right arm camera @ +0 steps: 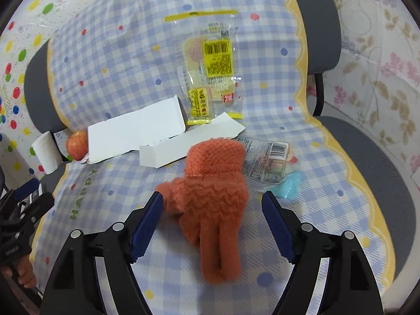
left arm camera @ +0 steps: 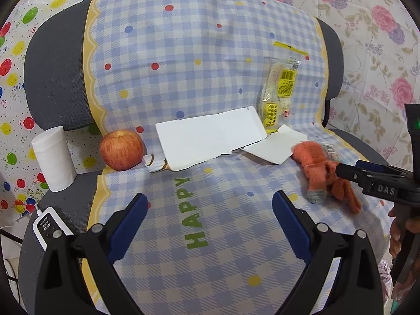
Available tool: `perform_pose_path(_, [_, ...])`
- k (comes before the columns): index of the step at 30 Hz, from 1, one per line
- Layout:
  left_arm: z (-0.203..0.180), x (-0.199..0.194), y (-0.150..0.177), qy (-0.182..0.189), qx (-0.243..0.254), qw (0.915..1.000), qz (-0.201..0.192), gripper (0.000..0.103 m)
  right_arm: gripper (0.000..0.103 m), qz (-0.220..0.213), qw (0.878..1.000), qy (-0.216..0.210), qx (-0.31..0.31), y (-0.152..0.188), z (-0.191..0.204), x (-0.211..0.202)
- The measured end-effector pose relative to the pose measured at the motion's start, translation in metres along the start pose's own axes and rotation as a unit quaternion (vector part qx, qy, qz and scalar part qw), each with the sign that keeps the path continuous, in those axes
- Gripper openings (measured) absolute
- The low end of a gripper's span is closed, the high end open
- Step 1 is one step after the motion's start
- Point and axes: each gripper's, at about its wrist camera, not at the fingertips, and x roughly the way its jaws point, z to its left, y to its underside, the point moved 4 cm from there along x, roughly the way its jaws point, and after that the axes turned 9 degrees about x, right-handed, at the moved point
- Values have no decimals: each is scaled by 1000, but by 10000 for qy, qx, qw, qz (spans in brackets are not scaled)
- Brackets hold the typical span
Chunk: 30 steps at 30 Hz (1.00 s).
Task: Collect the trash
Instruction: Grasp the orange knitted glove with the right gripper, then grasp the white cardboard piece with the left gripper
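Just ahead of the left gripper (left arm camera: 208,227) there's only bare checked cloth (left arm camera: 210,249), jaws wide open, so it's basically waiting; white card (left arm camera: 207,141), apple (left arm camera: 122,149) and yellow wrapper (left arm camera: 278,92) sit farther off. Over on the right gripper (right arm camera: 212,221), also spread open, an orange glove (right arm camera: 215,199) lies between the fingers, and the clear wrapper (right arm camera: 265,161) lies just past it, probably blocked by the glove.
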Motion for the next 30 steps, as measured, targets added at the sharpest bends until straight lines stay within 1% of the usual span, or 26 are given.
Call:
perform_pose_path(2, [6,3,3,-45,-67,9999,62,93,75,54,9999,-25,89,-1,0,8])
perform_pose_path(4, [10,4,5,-69,-109,9999,102,93,62,66,9999,-54,112,-1,1,11])
perform_pose_path(5, [12,5,6,-83,-123,9998,119,93,58,55,10000,-28,76,-1,3,12])
perform_pose_path(7, [14,6,8,-77,-142,9998,152,93,32,63,10000,10,-43,0,8,11])
perform_pose_path(9, [13,6,7,-42,-143,9998,164,93,22,-60,9997,112,-185,1,10,2])
perform_pose_path(10, [11,6,5,-18,-122,9998,149,93,19,-131,9995,158,-257,1,11,-3])
perform_pose_path(12, [6,7,2,5,-53,9999,119,93,18,-311,9982,308,-417,0,12,-17])
perform_pose_path(15, [-4,14,-6,87,37,9999,111,93,18,-701,9945,521,-582,-4,8,-52])
perform_pose_path(18, [-14,21,-15,242,25,9997,102,93,18,-963,9917,627,-571,-7,-2,-77])
perform_pose_path(20, [-25,31,-24,342,34,9993,111,93,18,-1069,9904,692,-536,-9,-10,-87])
perform_pose_path(24, [-43,56,-35,521,12,9982,290,92,19,-1182,9896,737,-351,-13,-27,-96])
perform_pose_path(27, [-51,72,-42,656,-51,9970,411,85,19,-1217,9900,690,-205,-15,-36,-96])
perform_pose_path(29, [-55,85,-47,763,-120,9957,512,77,19,-1240,9898,681,-157,-17,-40,-94])
perform_pose_path(30, [-57,93,-51,814,-163,9949,577,76,19,-1249,9898,668,-137,-18,-42,-93])
